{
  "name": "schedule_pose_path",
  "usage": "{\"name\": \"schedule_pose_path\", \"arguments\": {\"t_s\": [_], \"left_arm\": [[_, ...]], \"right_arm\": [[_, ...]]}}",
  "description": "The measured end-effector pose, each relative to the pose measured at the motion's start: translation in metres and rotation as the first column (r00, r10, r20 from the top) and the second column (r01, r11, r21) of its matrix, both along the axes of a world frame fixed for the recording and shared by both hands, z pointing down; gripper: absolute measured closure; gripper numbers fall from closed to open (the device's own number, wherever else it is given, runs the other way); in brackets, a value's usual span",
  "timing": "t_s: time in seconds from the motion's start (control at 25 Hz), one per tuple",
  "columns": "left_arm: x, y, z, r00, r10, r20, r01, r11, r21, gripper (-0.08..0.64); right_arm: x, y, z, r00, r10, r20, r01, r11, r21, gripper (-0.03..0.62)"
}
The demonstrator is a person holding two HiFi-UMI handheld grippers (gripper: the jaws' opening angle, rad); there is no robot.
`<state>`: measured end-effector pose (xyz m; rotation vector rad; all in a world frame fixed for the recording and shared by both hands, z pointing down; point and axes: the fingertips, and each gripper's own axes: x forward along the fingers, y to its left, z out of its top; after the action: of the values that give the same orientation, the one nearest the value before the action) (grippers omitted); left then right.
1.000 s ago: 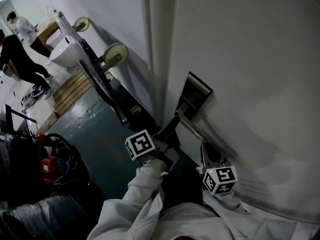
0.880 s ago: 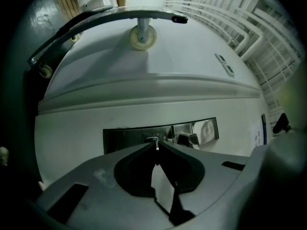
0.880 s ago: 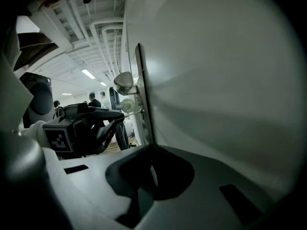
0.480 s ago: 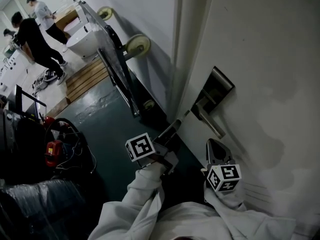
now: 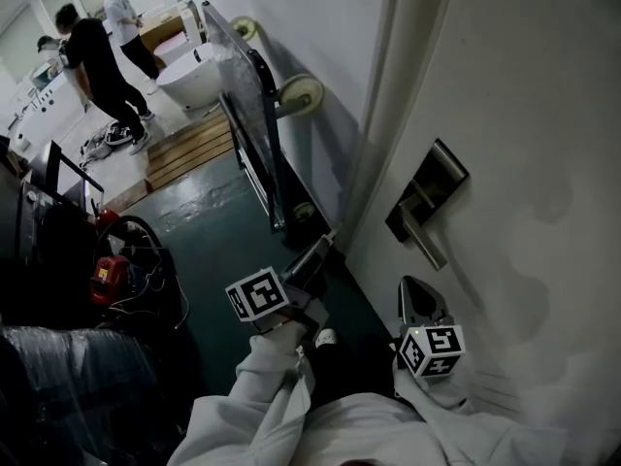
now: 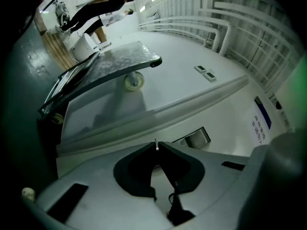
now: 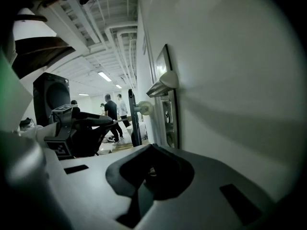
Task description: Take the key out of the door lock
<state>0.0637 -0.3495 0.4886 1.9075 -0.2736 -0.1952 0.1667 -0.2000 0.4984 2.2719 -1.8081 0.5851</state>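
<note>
Item: brushed-metal lock plate (image 5: 428, 194), rectangular, set in a pale, smooth door (image 5: 524, 105), with a straight lever handle (image 5: 424, 238) running down from it. Left gripper (image 5: 325, 245): below and left of the lock plate, clear of the door, its jaws pressed together on the key (image 6: 156, 146), of which only a thin bright metal sliver shows at the tips. Right gripper (image 5: 410, 285): directly below the lock plate, close to the door face, pointed up toward the lever, its jaws pressed together; its marker cube (image 5: 430, 349) sits at the near end. In the right gripper view the plate (image 7: 168, 107) stands upright ahead with the lever's rounded end (image 7: 163, 84) jutting out. Surroundings: left of the lock plate, a flat platform trolley (image 5: 254, 105) leans on edge against the wall, cream wheels (image 5: 303, 93) outward. Farther left, slatted wooden boards (image 5: 189, 149) lie on a dark green glossy floor (image 5: 213, 236); two people (image 5: 97, 56) stand beyond them. Well left and below the plate: a red device (image 5: 107, 282) among cables, and a dark bundle (image 5: 78, 396) wrapped in shiny film. White sleeves (image 5: 262, 396) hold both grippers.
</note>
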Motion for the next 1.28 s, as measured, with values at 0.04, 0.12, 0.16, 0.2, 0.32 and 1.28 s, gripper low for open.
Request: {"name": "schedule_pose_path", "arguments": {"t_s": [0.04, 0.12, 0.16, 0.2, 0.32, 1.28], "left_arm": [[-0.004, 0.000, -0.002, 1.000, -0.009, 0.002, 0.009, 1.000, 0.014, 0.532], [-0.013, 0.001, -0.008, 1.000, -0.025, 0.002, 0.025, 0.999, 0.039, 0.533], [-0.018, 0.002, -0.011, 0.999, -0.034, 0.004, 0.033, 0.998, 0.053, 0.532], [-0.023, 0.002, -0.012, 0.999, -0.043, 0.008, 0.042, 0.997, 0.067, 0.532], [-0.039, 0.002, -0.011, 0.997, -0.076, 0.026, 0.073, 0.992, 0.100, 0.532], [-0.139, 0.017, 0.001, 0.814, -0.447, 0.370, 0.101, 0.737, 0.669, 0.532]], "right_arm": [[-0.002, -0.002, -0.002, 1.000, -0.010, -0.001, 0.010, 1.000, 0.006, 0.540], [-0.006, -0.007, -0.005, 0.999, -0.032, -0.005, 0.032, 0.999, 0.016, 0.540], [-0.009, -0.009, -0.006, 0.999, -0.044, -0.007, 0.044, 0.999, 0.021, 0.540], [-0.012, -0.011, -0.008, 0.998, -0.055, -0.008, 0.056, 0.998, 0.025, 0.540], [-0.020, -0.016, -0.010, 0.996, -0.088, -0.009, 0.089, 0.995, 0.036, 0.540], [-0.056, -0.054, -0.012, 0.970, -0.245, -0.008, 0.244, 0.966, 0.087, 0.540]]}}
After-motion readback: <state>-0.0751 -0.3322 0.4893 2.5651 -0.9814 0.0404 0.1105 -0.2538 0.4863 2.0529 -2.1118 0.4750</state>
